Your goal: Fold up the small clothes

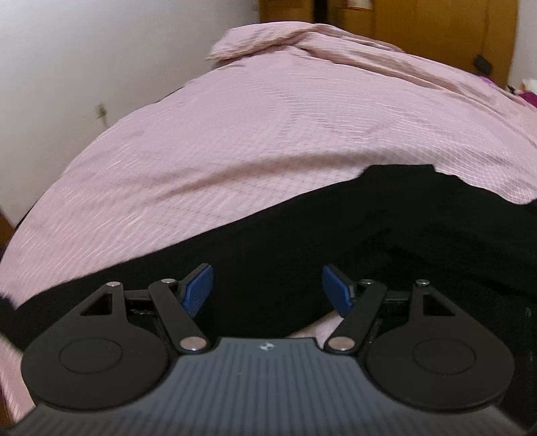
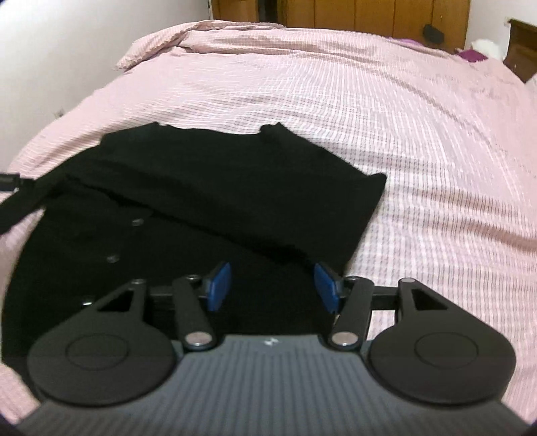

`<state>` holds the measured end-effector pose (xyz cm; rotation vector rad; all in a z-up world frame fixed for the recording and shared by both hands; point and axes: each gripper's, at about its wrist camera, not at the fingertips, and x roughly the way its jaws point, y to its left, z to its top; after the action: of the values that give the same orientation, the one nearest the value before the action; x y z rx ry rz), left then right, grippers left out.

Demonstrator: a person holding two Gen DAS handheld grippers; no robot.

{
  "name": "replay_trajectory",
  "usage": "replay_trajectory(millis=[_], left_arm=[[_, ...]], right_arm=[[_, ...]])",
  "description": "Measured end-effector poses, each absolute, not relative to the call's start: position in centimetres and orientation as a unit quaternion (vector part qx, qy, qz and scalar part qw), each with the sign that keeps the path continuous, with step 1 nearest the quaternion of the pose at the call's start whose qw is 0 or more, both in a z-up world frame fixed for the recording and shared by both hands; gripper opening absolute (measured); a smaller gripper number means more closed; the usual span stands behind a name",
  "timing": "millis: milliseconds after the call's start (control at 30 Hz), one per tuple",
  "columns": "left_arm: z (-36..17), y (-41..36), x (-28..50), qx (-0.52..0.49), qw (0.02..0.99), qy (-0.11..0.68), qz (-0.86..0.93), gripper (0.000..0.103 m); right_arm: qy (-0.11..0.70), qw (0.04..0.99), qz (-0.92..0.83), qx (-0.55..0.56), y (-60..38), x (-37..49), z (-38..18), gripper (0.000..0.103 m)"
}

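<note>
Filling both views, a bed [image 2: 419,141] carries a pink checked cover, rumpled into a fold at its far end. Behind the bed stands a wooden headboard or wardrobe [image 2: 369,16] in a warm brown, with a white wall [image 1: 84,67] running along the bed's left side and a small dark wooden piece of furniture [image 2: 523,47] at its far right corner.

On the bed's near part lies a black garment [image 2: 208,201], spread flat, one part folded over across its top; small round buttons [image 2: 112,258] show on the lower layer.

The right hand-held gripper [image 2: 272,286] hovers over the garment's near right edge, its blue pads set wide apart and clasping nothing. The left hand-held gripper [image 1: 267,290] sits low over the garment [image 1: 369,241], likewise spread wide and empty.
</note>
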<state>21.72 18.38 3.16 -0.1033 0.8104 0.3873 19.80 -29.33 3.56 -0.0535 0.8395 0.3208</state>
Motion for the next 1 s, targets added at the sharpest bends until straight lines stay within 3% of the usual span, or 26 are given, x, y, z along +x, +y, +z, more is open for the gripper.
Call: replay_trajectory(millis=[467,800,1000], left_arm=[[2.5,26.9,10.1,-0.229,0.854,0.379,0.273,0.084],[-0.8,31.5,8.4,-0.369,0.81,0.333,0.311,0.084],[-1.3,33.0,8.4,-0.396,0.81,0.299,0.311,0.084]], right_arm=[[0.441,0.884,0.151,0.015,-25.5,12.4,4.5,0.058],[0.451,0.885,0.101,0.053,-24.8,9.7,0.0,0.06],[0.458,0.885,0.077,0.047,-24.6,9.6,-1.7,0.06]])
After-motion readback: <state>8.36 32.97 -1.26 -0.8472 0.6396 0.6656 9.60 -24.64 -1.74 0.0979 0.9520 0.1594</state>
